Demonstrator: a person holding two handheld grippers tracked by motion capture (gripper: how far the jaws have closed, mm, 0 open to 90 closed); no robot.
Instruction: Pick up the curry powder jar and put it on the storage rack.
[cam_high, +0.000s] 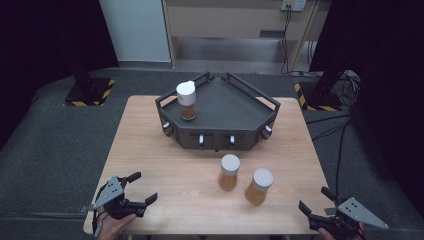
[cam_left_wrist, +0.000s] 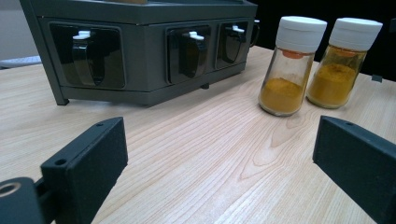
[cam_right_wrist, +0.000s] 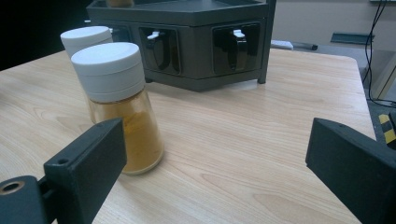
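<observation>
Filling the middle of the high view, a wooden table (cam_high: 165, 150) carries everything. On its far half, at upper centre of the frame, sits a dark grey angular rack (cam_high: 235, 107) with a railed top tray and a row of white-tipped knobs along its front faces; in the left gripper view those show as recessed black pockets across the upper left. One white-capped jar (cam_high: 187, 100) of orange-brown powder stands upright on the rack's top, at its left side. Two more jars stand on bare wood below the rack, right of centre: the left jar (cam_high: 229, 172) and the right jar (cam_high: 258, 186), close together but apart, both upright. In the left gripper view they stand at upper right, holding yellow-orange powder. The left gripper (cam_high: 140, 187) rests at the lower left, held by a hand (cam_high: 112, 226), jaws spread wide and empty. The right gripper (cam_high: 314, 199) sits at the lower right, jaws likewise wide apart, gripping nothing; in its own view a jar stands just behind its left jaw.
</observation>
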